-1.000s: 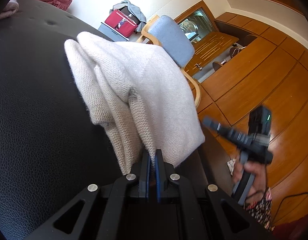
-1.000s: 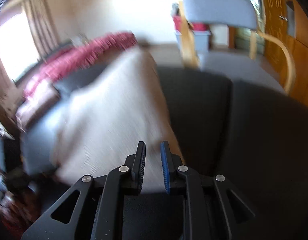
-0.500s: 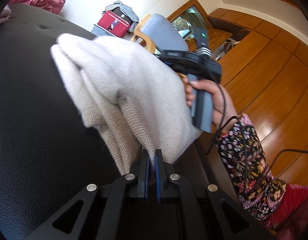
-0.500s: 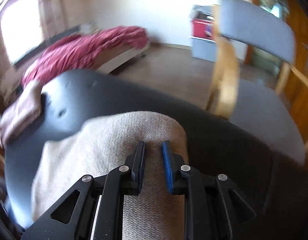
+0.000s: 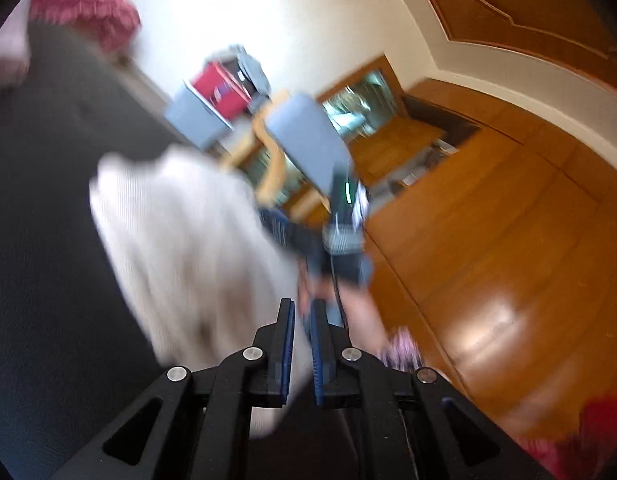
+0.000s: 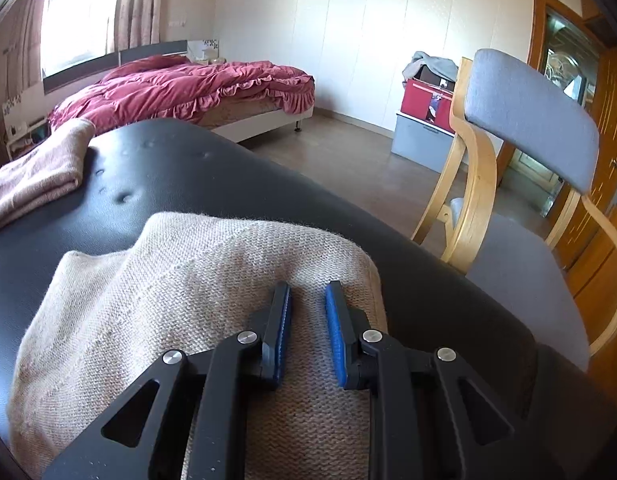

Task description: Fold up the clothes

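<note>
Left hand-held gripper is opening, nothing pinched. Right hand-held gripper hovers slightly parted, empty, over the folded beige knit, coarse and ribbed, lying on the smooth black leather worktop.

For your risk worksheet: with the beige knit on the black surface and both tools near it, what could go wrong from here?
1. The left tool is opening; the fold in the beige knit garment may spring apart.
2. The garment lies near the black surface's edge and might slide off.
3. The right tool, jaws apart, could drag the knit.
</note>
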Motion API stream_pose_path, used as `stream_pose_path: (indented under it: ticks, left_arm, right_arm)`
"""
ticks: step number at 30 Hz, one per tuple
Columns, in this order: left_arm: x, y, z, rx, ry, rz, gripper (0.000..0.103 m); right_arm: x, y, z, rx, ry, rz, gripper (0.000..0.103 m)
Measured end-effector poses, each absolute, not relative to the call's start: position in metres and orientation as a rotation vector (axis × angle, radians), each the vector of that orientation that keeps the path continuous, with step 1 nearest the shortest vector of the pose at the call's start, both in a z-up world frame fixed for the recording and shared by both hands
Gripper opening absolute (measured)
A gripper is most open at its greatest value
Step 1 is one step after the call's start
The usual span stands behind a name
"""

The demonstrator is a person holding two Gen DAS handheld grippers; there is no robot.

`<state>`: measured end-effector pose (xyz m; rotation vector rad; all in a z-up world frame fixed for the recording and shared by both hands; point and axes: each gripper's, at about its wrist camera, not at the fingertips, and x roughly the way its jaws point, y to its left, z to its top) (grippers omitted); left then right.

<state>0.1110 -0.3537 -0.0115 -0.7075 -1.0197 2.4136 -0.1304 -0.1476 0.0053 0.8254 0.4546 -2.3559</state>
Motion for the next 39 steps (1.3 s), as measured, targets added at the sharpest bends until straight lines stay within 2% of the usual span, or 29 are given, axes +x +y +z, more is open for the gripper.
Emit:
stream_pose_path:
  ticks: [4, 8, 10, 16, 23, 27, 29, 30, 31, 33, 35, 36, 39]
  left_arm:
    - [0.048, -0.338, -0.007, -0.863, -1.013, 2.533, 0.008]
    - [0.013, -0.314, -0.04, -1.124, -1.0, 2.584, 0.007]
    - [0.021, -0.305, -0.053, -1.194, -0.958, 2.615, 0.006]
    - [0.069, -0.293, -0.056, -1.101, -0.756, 2.76, 0.005]
    - [0.074, -0.318, -0.067, -1.039, -0.942, 2.609, 0.004]
    - [0.069, -0.329, -0.075, -1.035, -1.006, 2.544, 0.001]
    - [0.062, -0.328, -0.074, -1.058, -0.956, 2.551, 0.001]
    - [0.058, -0.327, -0.073, -1.069, -0.929, 2.555, 0.001]
    - [0.053, -0.328, -0.074, -1.077, -0.915, 2.552, 0.001]
    - [0.041, -0.334, -0.075, -1.09, -0.893, 2.539, 0.002]
    - [0.026, -0.345, -0.074, -1.1, -0.867, 2.535, 0.002]
    - [0.019, -0.352, -0.074, -1.104, -0.851, 2.538, 0.002]
    - [0.002, -0.37, -0.072, -1.108, -0.823, 2.518, 0.001]
  right_arm:
    - [-0.128, -0.152, 0.006, 0.816, 0.471, -2.368, 0.021]
    - [-0.133, -0.144, 0.006, 0.828, 0.401, -2.36, 0.021]
    - [-0.137, -0.138, 0.007, 0.838, 0.342, -2.348, 0.021]
    - [-0.145, -0.129, 0.007, 0.859, 0.217, -2.305, 0.022]
    - [-0.125, -0.129, 0.029, 0.791, 0.279, -2.291, 0.023]
    - [-0.106, -0.13, 0.028, 0.769, 0.407, -2.245, 0.024]
    - [-0.104, -0.127, 0.019, 0.777, 0.455, -2.268, 0.032]
    - [-0.105, -0.124, 0.016, 0.778, 0.442, -2.286, 0.04]
    - [-0.11, -0.117, 0.012, 0.816, 0.359, -2.308, 0.048]
    - [-0.121, -0.102, 0.005, 0.919, 0.126, -2.33, 0.057]
    - [-0.133, -0.085, -0.003, 1.034, -0.16, -2.317, 0.059]
    - [-0.134, -0.079, -0.005, 1.049, -0.245, -2.316, 0.059]
    - [-0.123, -0.08, -0.001, 0.979, -0.221, -2.333, 0.061]
